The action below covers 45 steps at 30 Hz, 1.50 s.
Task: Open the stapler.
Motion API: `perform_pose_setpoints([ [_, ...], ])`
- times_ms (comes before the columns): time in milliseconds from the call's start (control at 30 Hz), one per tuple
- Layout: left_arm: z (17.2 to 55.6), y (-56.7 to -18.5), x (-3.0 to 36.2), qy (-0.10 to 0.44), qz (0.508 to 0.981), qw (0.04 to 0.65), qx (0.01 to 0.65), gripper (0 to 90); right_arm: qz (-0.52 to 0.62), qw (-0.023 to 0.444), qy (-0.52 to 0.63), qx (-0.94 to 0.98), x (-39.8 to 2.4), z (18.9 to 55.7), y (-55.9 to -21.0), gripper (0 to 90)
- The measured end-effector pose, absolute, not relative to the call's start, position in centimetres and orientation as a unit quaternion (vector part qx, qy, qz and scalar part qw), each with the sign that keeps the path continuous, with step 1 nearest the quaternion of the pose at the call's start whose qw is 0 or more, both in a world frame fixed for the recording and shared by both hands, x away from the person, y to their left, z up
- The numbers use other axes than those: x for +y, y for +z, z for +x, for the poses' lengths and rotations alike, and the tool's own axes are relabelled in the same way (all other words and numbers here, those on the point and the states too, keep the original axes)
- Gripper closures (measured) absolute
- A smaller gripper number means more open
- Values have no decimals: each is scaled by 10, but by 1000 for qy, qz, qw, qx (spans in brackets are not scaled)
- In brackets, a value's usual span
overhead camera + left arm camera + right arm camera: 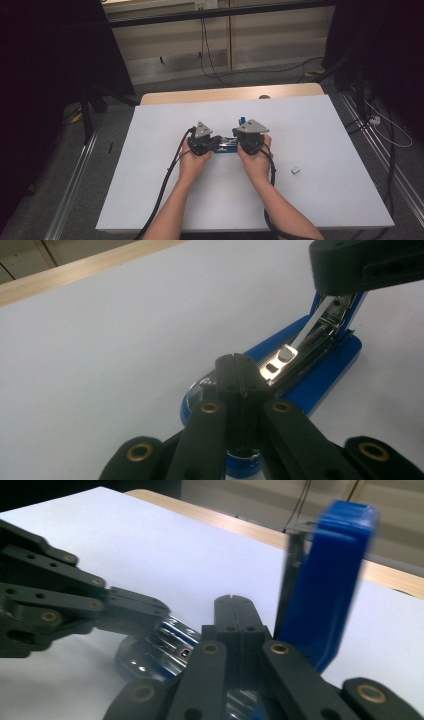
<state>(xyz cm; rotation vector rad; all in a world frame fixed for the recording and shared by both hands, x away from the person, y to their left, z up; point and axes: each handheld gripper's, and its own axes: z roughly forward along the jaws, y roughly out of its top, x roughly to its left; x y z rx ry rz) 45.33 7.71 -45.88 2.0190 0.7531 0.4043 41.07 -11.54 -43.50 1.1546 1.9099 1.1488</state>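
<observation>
At the middle of the white worktop (310, 190) lies a blue stapler (320, 372) with its lid (330, 580) swung upright, and the left gripper (239, 365) and right gripper (235, 607) bear on its metal magazine with fingers closed, holding nothing. A slip off the shiny metal could let the lid snap down. No brand or writing is legible.
</observation>
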Motion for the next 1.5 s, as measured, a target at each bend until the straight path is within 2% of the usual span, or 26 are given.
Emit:
perform_pose_setpoints([
  [267, 453, -458, 77, 166, 820, 454, 305, 900, 462, 325, 406, 719, -148, 409, -440, 900],
  [367, 453, -458, 75, 168, 824, 448, 303, 900, 477, 306, 388, 727, -165, 409, -450, 900],
  [833, 453, -458, 77, 162, 821, 454, 307, 900, 462, 289, 396, 739, -167, 411, -453, 900],
  [1067, 453, -451, 80, 146, 809, 470, 320, 871, 455, 285, 395, 746, -165, 413, -453, 900],
  [1267, 452, -445, 84, 133, 800, 476, 341, 733, 450, 270, 412, 745, -169, 412, -453, 900],
  [1300, 451, -442, 85, 130, 795, 479, 349, 675, 440, 267, 419, 748, -170, 410, -451, 876],
  [1333, 450, -440, 86, 130, 793, 480, 352, 675, 440, 267, 419, 748, -170, 410, -451, 876],
  [1367, 449, -436, 88, 129, 788, 487, 353, 624, 430, 269, 420, 753, -171, 407, -448, 828],
  [1433, 446, -429, 92, 134, 785, 492, 351, 599, 426, 271, 418, 755, -173, 406, -447, 824],
  [1500, 444, -424, 96, 133, 781, 496, 354, 493, 422, 267, 426, 755, -181, 399, -443, 775],
])
